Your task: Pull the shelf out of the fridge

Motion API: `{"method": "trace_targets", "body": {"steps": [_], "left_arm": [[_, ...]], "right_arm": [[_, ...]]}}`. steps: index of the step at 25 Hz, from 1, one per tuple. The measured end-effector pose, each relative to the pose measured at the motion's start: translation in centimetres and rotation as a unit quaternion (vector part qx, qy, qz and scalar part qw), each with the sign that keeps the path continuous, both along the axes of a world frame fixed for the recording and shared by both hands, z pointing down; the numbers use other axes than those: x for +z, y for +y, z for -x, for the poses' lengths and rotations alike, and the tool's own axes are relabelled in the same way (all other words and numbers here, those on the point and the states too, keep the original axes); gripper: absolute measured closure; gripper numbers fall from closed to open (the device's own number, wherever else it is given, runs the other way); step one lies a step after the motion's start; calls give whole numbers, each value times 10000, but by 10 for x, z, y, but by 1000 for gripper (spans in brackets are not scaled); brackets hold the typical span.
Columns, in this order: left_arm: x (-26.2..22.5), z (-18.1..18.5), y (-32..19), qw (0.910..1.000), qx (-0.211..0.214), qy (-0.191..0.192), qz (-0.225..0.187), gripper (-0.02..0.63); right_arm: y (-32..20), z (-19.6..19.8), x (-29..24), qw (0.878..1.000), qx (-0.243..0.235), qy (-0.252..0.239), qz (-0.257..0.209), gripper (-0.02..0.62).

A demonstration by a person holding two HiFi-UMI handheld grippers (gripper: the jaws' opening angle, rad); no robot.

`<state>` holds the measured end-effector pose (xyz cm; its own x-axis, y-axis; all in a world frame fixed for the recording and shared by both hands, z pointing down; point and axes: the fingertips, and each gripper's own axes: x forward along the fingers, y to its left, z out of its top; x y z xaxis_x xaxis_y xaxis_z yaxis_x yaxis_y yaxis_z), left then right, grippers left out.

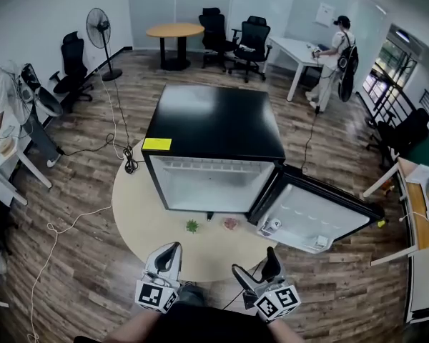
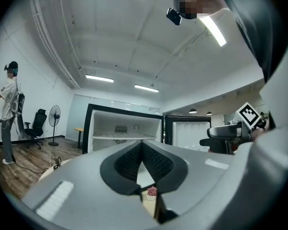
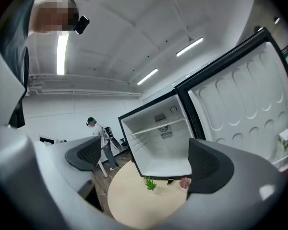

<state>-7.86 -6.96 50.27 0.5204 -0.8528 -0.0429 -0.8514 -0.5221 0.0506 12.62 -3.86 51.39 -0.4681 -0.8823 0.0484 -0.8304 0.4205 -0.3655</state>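
A small black fridge point(image 1: 214, 120) stands on a round beige mat point(image 1: 139, 213), with its door point(image 1: 314, 216) swung open to the right. The white shelf point(image 1: 213, 166) sits inside, high in the compartment; it also shows in the left gripper view as the shelf point(image 2: 120, 137) and in the right gripper view as the shelf point(image 3: 161, 126). Both grippers hang well short of the fridge, at the near edge of the mat. My left gripper point(image 1: 171, 250) point(image 2: 141, 145) is shut with nothing in it. My right gripper point(image 1: 256, 263) point(image 3: 146, 159) stands open and empty.
A small green plant point(image 1: 192, 226) and a pink one point(image 1: 230, 224) sit on the mat in front of the fridge. A carton point(image 1: 270, 226) rests in the door rack. Cables point(image 1: 121, 145) trail at the left. A fan point(image 1: 99, 31), chairs, tables and two people stand farther off.
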Motion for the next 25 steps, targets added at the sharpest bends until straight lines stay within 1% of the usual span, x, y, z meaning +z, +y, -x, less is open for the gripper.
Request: {"method": "trace_targets", "body": {"steps": [4, 8, 10, 12, 15, 17, 20, 22, 25], "left_arm": [[2, 14, -34, 9997, 170, 87, 123, 607], [6, 29, -64, 9992, 360, 145, 84, 607], [12, 32, -77, 9987, 438, 213, 177, 607], [17, 36, -87, 9979, 523, 165, 336, 607], [19, 37, -101, 9972, 684, 176, 256, 607], [20, 38, -109, 9969, 698, 204, 290, 607], [18, 36, -115, 9972, 694, 240, 138, 606], [16, 36, -120, 9977, 627, 215, 116, 607], [11, 36, -127, 9989, 434, 146, 84, 607]], "right_arm": [[-41, 7, -5, 9990, 239, -343, 133, 29], [-80, 16, -3, 9967, 439, -596, 329, 29], [-97, 21, -4, 9964, 445, -615, 368, 29], [-111, 25, -8, 9956, 482, -715, 367, 29], [-131, 26, -10, 9922, 608, -1020, 387, 29], [-143, 25, -12, 9906, 654, -1134, 398, 31], [-158, 26, -16, 9908, 632, -1141, 354, 31], [-167, 26, -16, 9901, 579, -1221, 373, 31], [-181, 23, -11, 9867, 503, -1465, 499, 31]]}}
